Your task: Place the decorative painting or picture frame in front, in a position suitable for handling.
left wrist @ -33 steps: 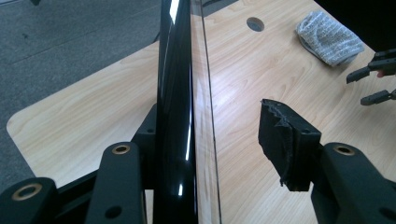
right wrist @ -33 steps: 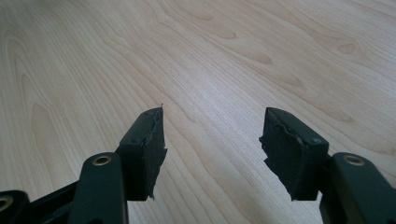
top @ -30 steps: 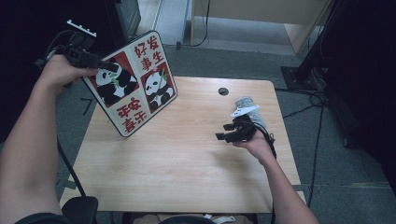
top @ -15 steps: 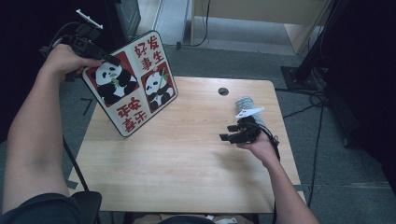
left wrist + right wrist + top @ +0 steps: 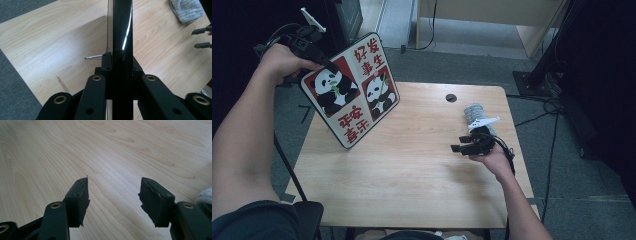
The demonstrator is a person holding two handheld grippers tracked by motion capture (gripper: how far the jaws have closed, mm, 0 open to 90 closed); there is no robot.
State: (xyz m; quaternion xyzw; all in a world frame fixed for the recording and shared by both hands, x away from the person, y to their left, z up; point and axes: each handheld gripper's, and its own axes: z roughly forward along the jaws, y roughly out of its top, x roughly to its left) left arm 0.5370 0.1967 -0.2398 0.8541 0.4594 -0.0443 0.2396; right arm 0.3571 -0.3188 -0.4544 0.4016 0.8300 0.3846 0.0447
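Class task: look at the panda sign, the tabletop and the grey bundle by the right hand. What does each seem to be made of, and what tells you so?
Panda sign: probably a rigid board or plastic; its black edge shines glossily in the left claw.
Tabletop: pale wood or wood-look laminate, matte, with grain lines.
Grey bundle: apparently knitted fabric, soft and ribbed.

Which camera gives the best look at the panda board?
The high view: the panda board shows its whole printed face, tilted, lower edge on the table. The left gripper view shows it edge-on, a glossy black strip.
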